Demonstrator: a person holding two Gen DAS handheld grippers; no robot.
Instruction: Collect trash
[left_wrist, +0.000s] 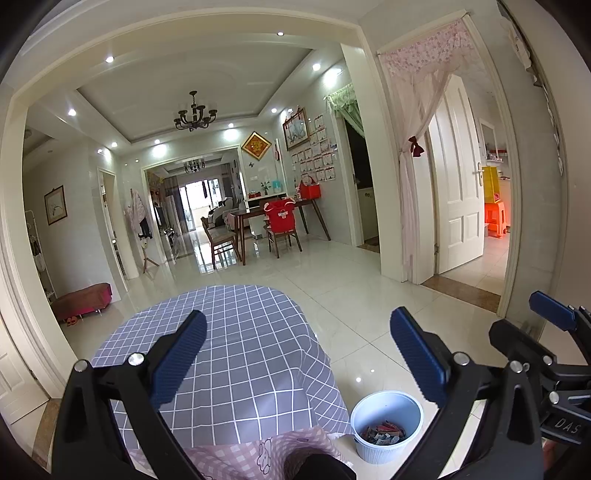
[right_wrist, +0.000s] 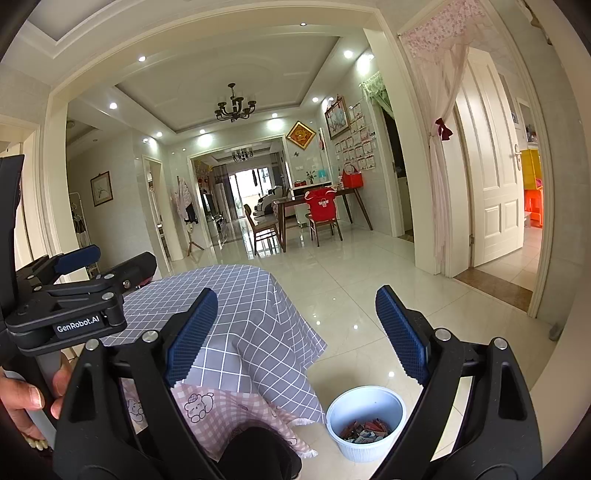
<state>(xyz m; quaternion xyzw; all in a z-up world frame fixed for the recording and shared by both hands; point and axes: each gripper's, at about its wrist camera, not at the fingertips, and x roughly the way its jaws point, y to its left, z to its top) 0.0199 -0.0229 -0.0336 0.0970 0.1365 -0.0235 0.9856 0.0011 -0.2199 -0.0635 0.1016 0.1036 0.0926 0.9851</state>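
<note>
Left claw (left_wrist: 295, 362) spread | right claw (right_wrist: 295, 332) spread | white bin (right_wrist: 365, 424) holds crumpled wrappers (right_wrist: 365, 430)

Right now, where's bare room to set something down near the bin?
Bare: the grey checked tablecloth top, nothing visible on it, and the tiled floor between the cloth's hanging edge and the white door. Crowded: the white bin beside the cloth holds wrappers. Both grippers, left gripper and right gripper, are open.

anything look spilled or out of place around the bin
Nothing stands out. The white bin stands upright on the tiled floor beside the table's checked cloth, wrappers inside it, none visible on the floor nearby. Both grippers, left and right, are open and empty.
</note>
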